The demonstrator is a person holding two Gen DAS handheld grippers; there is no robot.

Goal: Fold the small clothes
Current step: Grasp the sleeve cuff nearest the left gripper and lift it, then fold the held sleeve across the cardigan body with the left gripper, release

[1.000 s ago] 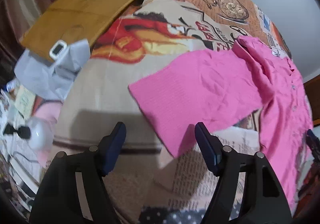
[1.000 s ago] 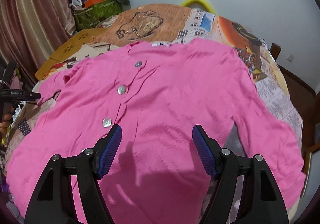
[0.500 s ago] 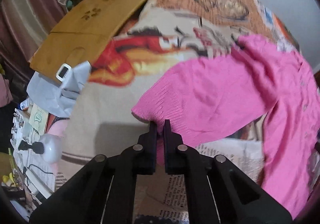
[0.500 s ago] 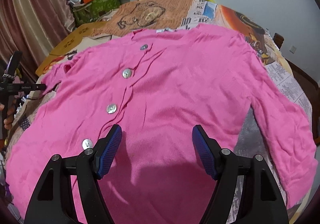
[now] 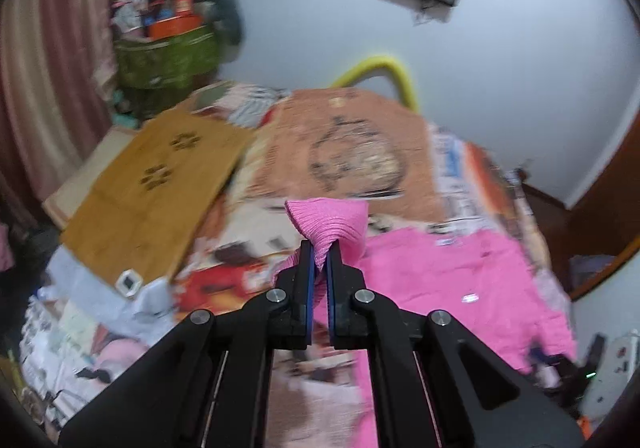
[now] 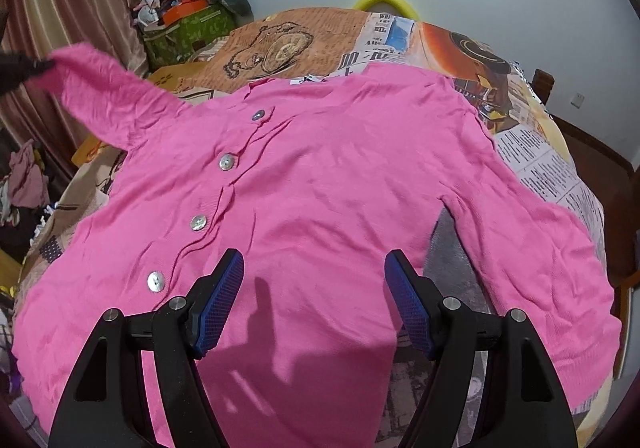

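Note:
A pink buttoned cardigan (image 6: 320, 184) lies front-up on a bed with a printed cover (image 6: 304, 36). My left gripper (image 5: 319, 268) is shut on the cuff of the cardigan's left sleeve (image 5: 328, 222) and holds it lifted above the bed. In the right wrist view that raised sleeve (image 6: 104, 96) stretches up to the left gripper (image 6: 16, 70) at the left edge. My right gripper (image 6: 314, 292) is open and empty, hovering over the cardigan's lower front. The other sleeve (image 6: 560, 244) lies flat at the right.
A yellow-brown folding board (image 5: 152, 192) lies at the bed's left side, with a grey cloth (image 5: 104, 296) in front of it. A green box with clutter (image 6: 184, 28) stands by the curtain. A wooden bed frame (image 6: 592, 144) runs along the right.
My left gripper closed on the sleeve cuff and lifted it up off the bed, tilting its view toward the wall. My right gripper stayed open and pulled back slightly over the cardigan.

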